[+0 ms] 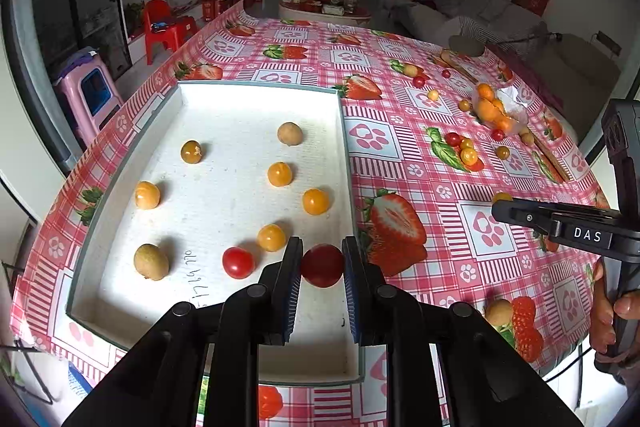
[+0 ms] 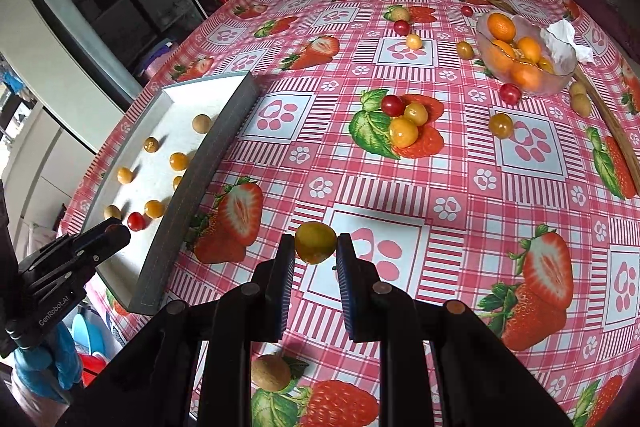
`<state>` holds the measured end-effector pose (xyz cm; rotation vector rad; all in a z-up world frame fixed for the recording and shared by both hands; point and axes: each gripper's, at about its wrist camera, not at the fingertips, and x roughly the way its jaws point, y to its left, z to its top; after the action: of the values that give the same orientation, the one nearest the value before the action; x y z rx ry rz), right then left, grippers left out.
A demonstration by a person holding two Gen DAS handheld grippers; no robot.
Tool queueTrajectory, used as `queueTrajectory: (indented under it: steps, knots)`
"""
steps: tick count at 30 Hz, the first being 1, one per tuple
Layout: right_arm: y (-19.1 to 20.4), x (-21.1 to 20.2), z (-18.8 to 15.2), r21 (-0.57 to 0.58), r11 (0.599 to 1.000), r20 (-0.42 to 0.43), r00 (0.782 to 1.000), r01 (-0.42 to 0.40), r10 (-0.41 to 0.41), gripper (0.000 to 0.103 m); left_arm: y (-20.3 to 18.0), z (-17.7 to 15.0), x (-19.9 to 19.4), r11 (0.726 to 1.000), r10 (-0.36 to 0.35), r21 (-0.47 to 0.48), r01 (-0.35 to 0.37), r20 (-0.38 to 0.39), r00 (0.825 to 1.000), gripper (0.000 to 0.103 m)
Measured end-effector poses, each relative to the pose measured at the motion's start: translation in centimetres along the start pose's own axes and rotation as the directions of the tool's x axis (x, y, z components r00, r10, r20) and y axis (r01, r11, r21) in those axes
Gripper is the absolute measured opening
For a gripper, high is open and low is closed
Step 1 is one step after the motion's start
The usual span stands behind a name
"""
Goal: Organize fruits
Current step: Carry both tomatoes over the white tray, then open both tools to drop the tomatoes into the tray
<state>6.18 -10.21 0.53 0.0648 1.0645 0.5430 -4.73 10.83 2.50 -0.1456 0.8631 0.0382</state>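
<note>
On your left, the white tray [image 1: 120, 247] sits on the strawberry-print tablecloth [image 1: 440, 163] with fruit spread over its floor: a kiwi-brown fruit [image 1: 151, 261] nearest its left wall, a cherry tomato [image 1: 238, 262] beside it, and several golden berries [image 1: 280, 174] farther in. Your left gripper [image 1: 322, 265] hangs over the tray's right side, its pads pinching a dark red cherry tomato [image 1: 322, 265]. Moving right, your right gripper [image 2: 316, 247] holds a yellow-green berry [image 2: 315, 242] between its pads above the cloth, just outside the tray wall. Farther right, loose fruits [image 2: 404, 119] cluster on the cloth, and a glass bowl [image 2: 560, 83] of oranges [image 2: 502, 27] stands near the far edge.
</note>
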Motion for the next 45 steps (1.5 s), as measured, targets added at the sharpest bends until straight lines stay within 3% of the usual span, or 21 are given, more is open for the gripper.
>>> queueTrajectory:
  steps: [9,24,34,45]
  knots:
    - [6.2,1.9,3.5,-0.107,0.993,-0.019,0.999,-0.04,0.038,0.023,4.5,2.3,0.4,0.998,0.051,-0.051,-0.049,0.042,0.998,0.022]
    - [13.9,10.5,9.1,-0.169,0.98,-0.14,0.986,-0.109,0.085,0.023,9.3,3.9,6.5,0.989,0.084,-0.115,-0.096,-0.103,0.991,0.022]
    - [15.4,15.1,9.9,-0.178,0.978,-0.204,0.976,-0.107,0.07,0.023,9.0,3.9,7.7,0.99,0.088,-0.094,-0.101,-0.141,0.986,0.022]
    - [15.9,15.1,9.7,-0.215,0.973,-0.2,0.979,-0.083,0.039,0.025,8.5,4.0,7.9,0.991,0.108,-0.065,-0.119,-0.149,0.983,0.022]
